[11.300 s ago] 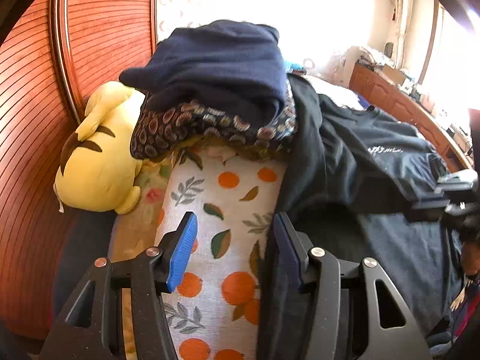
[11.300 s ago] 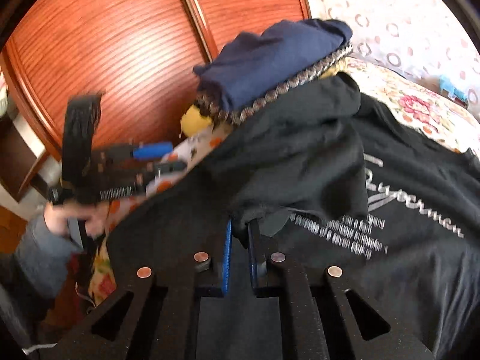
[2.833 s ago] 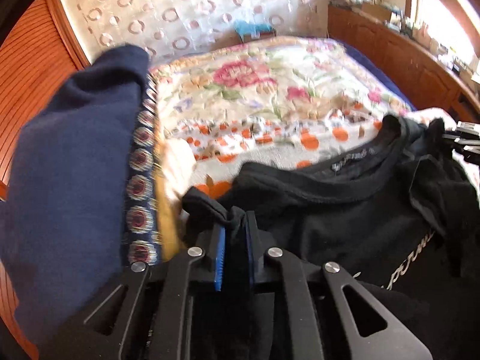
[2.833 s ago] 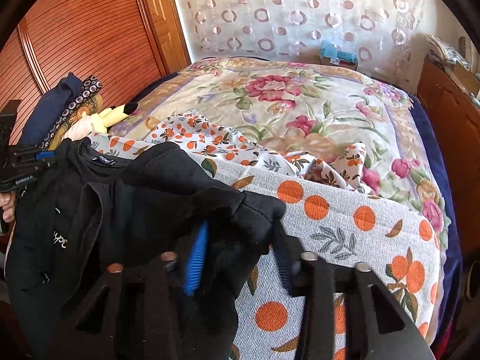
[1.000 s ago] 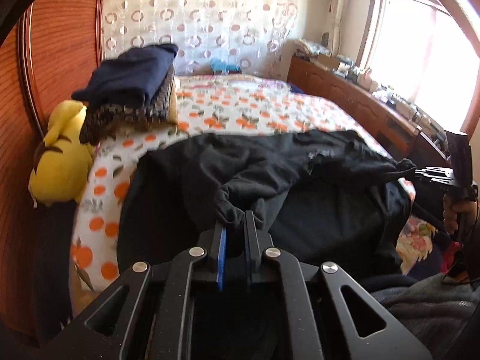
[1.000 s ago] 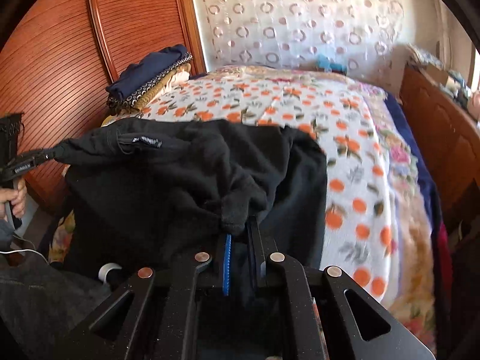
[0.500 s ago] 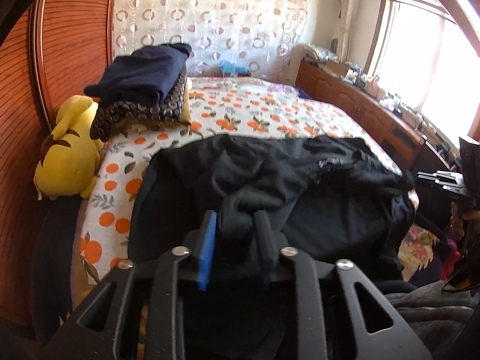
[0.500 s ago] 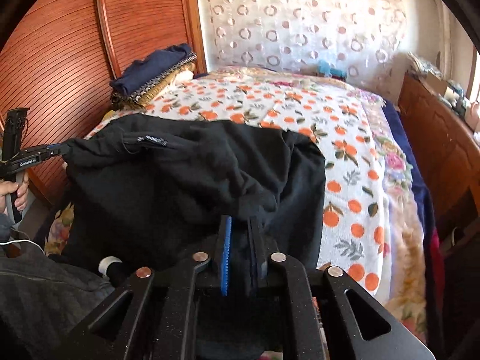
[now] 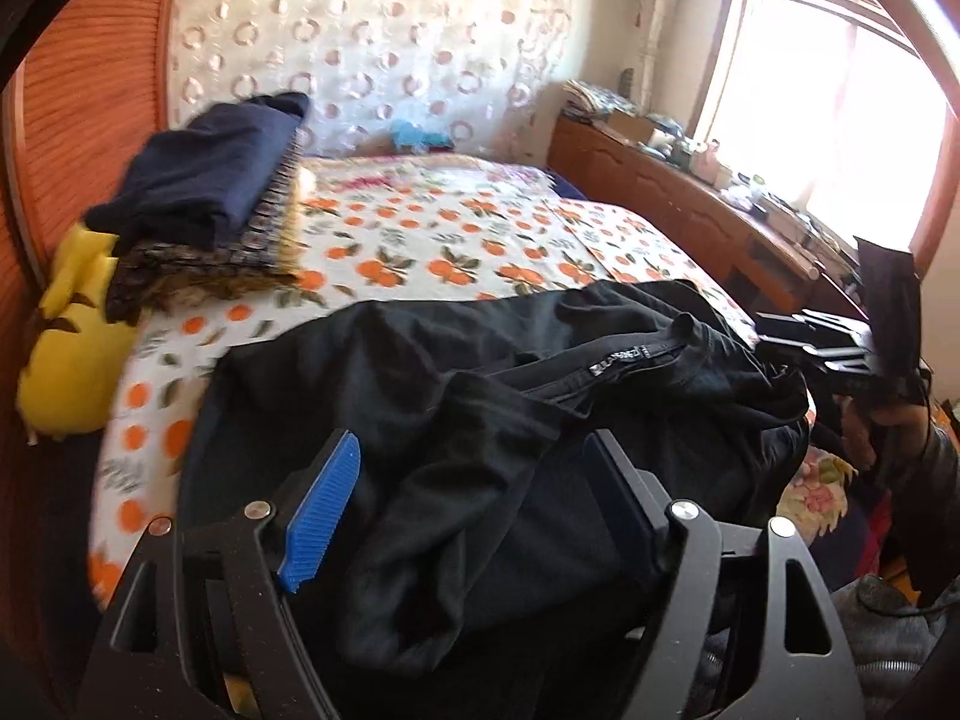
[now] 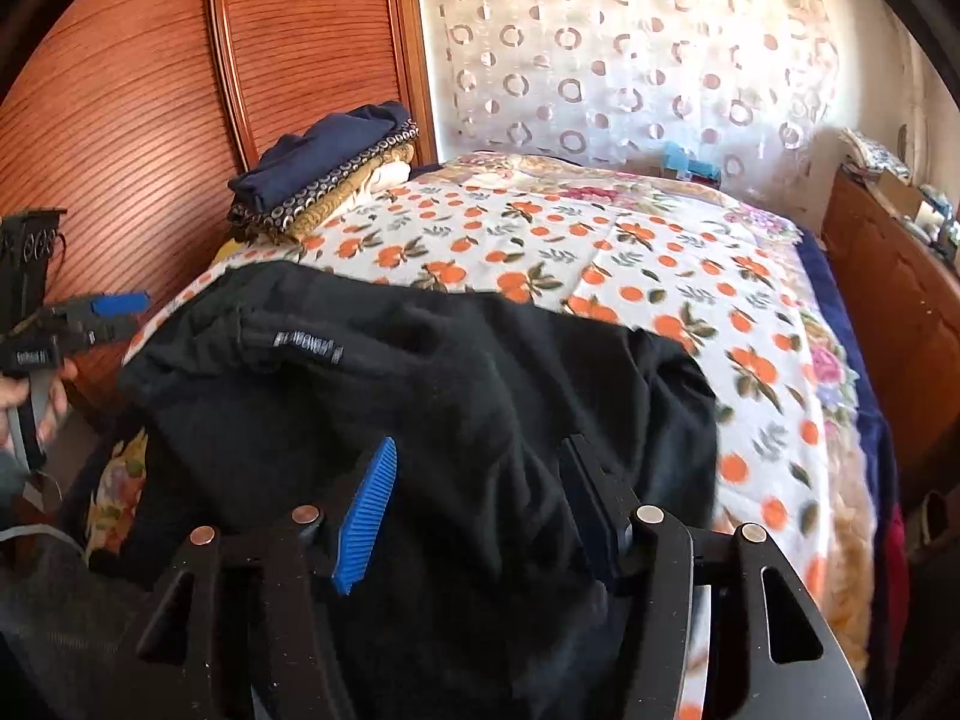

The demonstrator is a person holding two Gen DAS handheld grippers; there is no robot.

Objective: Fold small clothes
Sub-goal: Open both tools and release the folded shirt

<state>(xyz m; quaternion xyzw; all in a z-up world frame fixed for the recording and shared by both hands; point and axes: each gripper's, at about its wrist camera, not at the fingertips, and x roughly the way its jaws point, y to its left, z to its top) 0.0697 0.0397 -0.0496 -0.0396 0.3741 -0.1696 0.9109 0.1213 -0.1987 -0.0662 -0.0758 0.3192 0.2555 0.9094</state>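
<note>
we see the black shirt [image 9: 510, 396] rumpled on the near end of the bed [image 10: 600, 252] (orange-print sheet), left claw [image 9: 474, 516] and right claw [image 10: 480, 504] both spread wide, released, shirt lying between their fingers

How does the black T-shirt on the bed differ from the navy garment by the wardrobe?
The black T-shirt lies loose and rumpled; the navy garment is neatly folded. The black T-shirt rests straight on the orange-print sheet at the near end; the navy garment tops a pile of folded clothes farther back. Both are dark fabric, and neither is gripped.
</note>
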